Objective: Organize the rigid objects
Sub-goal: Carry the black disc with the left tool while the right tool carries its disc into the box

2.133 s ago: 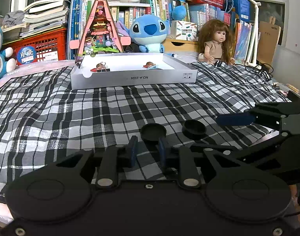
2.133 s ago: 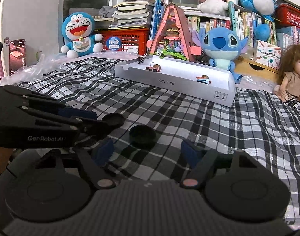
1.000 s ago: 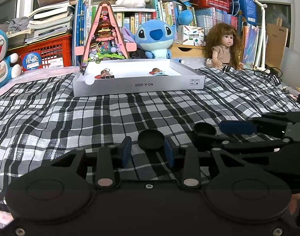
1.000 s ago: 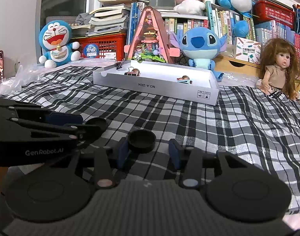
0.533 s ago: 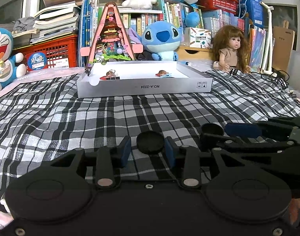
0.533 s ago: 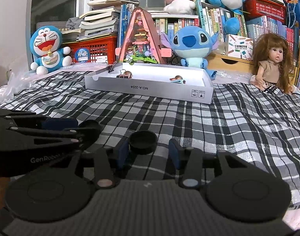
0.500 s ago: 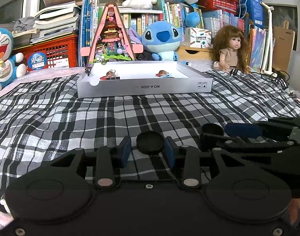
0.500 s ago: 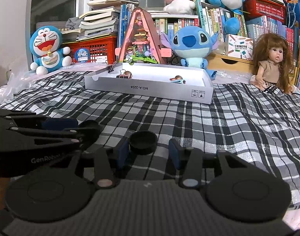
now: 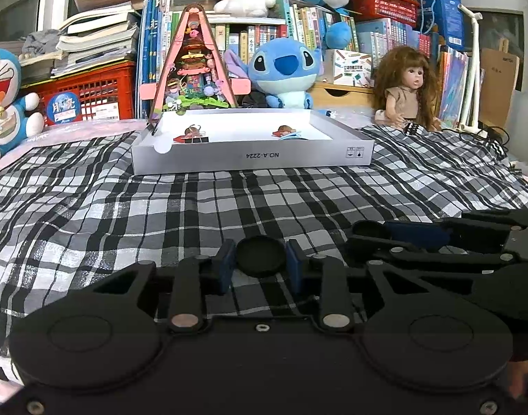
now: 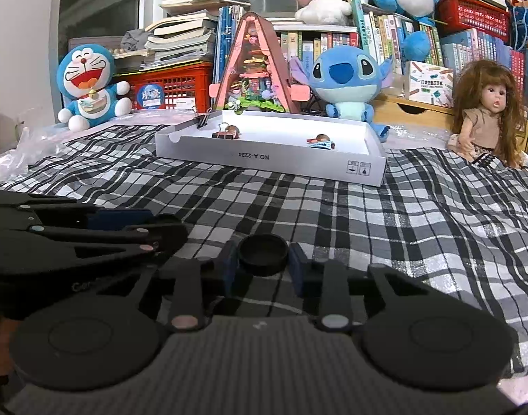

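My left gripper is shut on a round black cap, held just above the checked cloth. My right gripper is shut on a second round black cap. Each gripper shows in the other's view: the right one at the right edge, the left one at the left edge. A white shallow box lies ahead in both views, holding two binder clips.
The checked cloth covers the surface. Behind the box stand a pink triangular toy house, a Stitch plush, a doll, a Doraemon plush, a red crate and book shelves.
Both grippers closed from open onto the two black caps and lifted them slightly off the cloth; the views rose and the box came nearer.
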`<action>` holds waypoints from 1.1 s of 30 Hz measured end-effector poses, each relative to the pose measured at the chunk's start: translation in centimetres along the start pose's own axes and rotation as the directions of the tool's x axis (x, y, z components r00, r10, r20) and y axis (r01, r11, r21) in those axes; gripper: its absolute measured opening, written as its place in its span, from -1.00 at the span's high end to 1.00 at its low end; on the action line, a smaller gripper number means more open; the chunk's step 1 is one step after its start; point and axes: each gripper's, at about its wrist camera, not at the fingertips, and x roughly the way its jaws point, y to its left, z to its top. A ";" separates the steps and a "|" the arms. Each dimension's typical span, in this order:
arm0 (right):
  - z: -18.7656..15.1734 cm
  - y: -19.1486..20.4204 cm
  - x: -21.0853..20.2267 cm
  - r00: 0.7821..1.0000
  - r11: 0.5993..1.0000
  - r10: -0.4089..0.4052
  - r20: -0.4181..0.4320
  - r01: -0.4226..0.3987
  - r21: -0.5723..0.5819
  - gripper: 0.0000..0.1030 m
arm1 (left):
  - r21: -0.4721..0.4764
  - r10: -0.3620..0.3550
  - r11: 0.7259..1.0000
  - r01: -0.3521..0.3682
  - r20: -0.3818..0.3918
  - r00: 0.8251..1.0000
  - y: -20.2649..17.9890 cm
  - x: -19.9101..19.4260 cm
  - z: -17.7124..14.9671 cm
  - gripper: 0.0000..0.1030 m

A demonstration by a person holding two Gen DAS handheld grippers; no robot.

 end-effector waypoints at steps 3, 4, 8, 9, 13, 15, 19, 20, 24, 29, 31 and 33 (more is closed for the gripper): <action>0.3 -0.3 0.1 1.000 1.000 0.011 -0.009 -0.011 0.025 0.29 | -0.018 -0.011 1.000 0.010 -0.013 1.000 0.3 0.2 0.5 0.43; 0.4 -0.4 0.2 1.000 0.999 0.014 -0.010 -0.014 0.033 0.29 | -0.022 -0.011 1.000 0.010 -0.016 1.000 0.4 0.3 0.8 0.43; 1.3 -0.6 0.5 1.000 0.999 0.012 -0.005 -0.011 0.040 0.29 | -0.029 0.002 1.000 -0.002 -0.017 1.000 0.7 0.9 2.3 0.43; 1.7 -0.7 0.6 1.000 0.999 0.014 -0.003 -0.013 0.045 0.29 | -0.027 0.004 1.000 -0.005 -0.014 1.000 0.7 1.0 2.8 0.43; 3.1 -1.1 1.1 1.000 0.998 0.018 0.007 -0.018 0.059 0.29 | -0.018 0.009 1.000 -0.009 -0.005 1.000 1.0 1.6 4.5 0.43; 3.8 -1.4 1.4 1.000 0.998 0.014 0.010 -0.015 0.063 0.29 | -0.022 0.014 1.000 -0.014 -0.004 1.000 1.2 2.0 5.3 0.43; 5.1 -2.1 2.2 1.000 0.996 0.016 0.003 -0.016 0.087 0.29 | -0.027 0.030 0.999 -0.030 -0.011 0.999 1.7 2.8 6.4 0.43; 5.3 -2.2 2.4 1.000 0.996 0.015 0.001 -0.015 0.090 0.29 | -0.028 0.032 0.999 -0.033 -0.012 0.999 1.8 3.0 6.7 0.43; 6.3 -2.8 3.2 1.000 0.996 0.005 -0.005 -0.005 0.093 0.29 | -0.027 0.043 0.999 -0.043 -0.012 0.999 2.4 4.0 7.8 0.43; 7.6 -3.4 4.3 1.000 0.994 -0.002 -0.007 0.003 0.107 0.29 | -0.044 0.056 0.997 -0.056 -0.015 0.998 3.4 5.7 9.7 0.43; 8.2 -3.7 4.8 1.000 0.993 -0.006 -0.009 0.007 0.114 0.29 | -0.047 0.067 0.997 -0.067 -0.014 0.998 3.8 6.4 10.4 0.43; 8.8 -4.0 5.3 1.000 0.992 -0.007 -0.012 0.008 0.123 0.29 | -0.049 0.073 0.996 -0.074 -0.014 0.997 4.1 6.9 10.9 0.43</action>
